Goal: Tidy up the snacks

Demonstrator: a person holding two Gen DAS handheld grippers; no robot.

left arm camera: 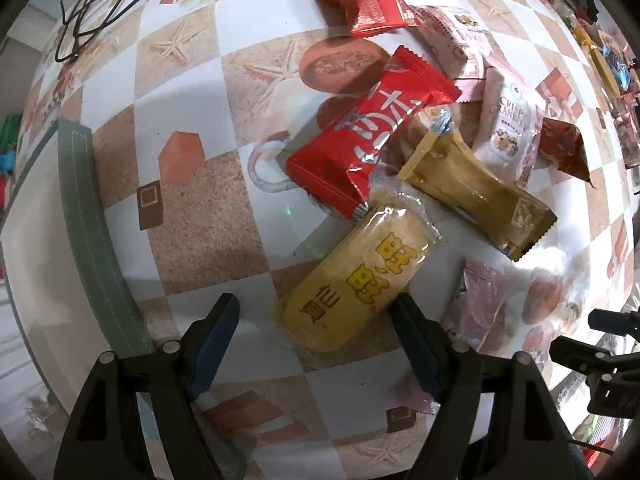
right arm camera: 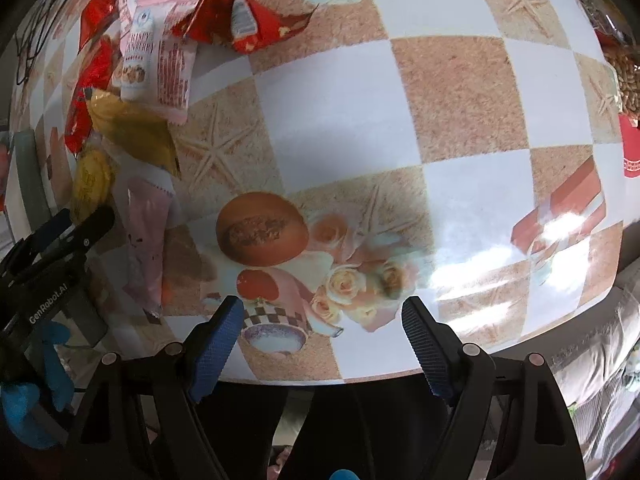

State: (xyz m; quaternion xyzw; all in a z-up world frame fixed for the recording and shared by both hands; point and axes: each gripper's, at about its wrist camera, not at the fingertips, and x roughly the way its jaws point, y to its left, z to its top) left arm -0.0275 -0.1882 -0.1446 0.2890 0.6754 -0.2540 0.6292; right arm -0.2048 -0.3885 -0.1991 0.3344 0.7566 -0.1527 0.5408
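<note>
A pile of snack packets lies on the checkered table. In the left wrist view my left gripper (left arm camera: 316, 312) is open, its fingers either side of the near end of a yellow rice-cracker packet (left arm camera: 356, 276). Behind it lie a red packet (left arm camera: 364, 136), a gold packet (left arm camera: 476, 192), a pink cranberry packet (left arm camera: 512, 120) and another red packet (left arm camera: 368, 4). A pink packet (left arm camera: 476, 304) lies to the right. My right gripper (right arm camera: 322, 316) is open and empty over bare table; the pile (right arm camera: 132, 80) is at its far left.
A grey-green box edge (left arm camera: 88, 216) stands at the left of the table. Black cables (left arm camera: 92, 4) lie at the far left corner. More snacks (left arm camera: 608, 60) sit at the far right. The table's front edge (right arm camera: 320, 380) is just under my right gripper.
</note>
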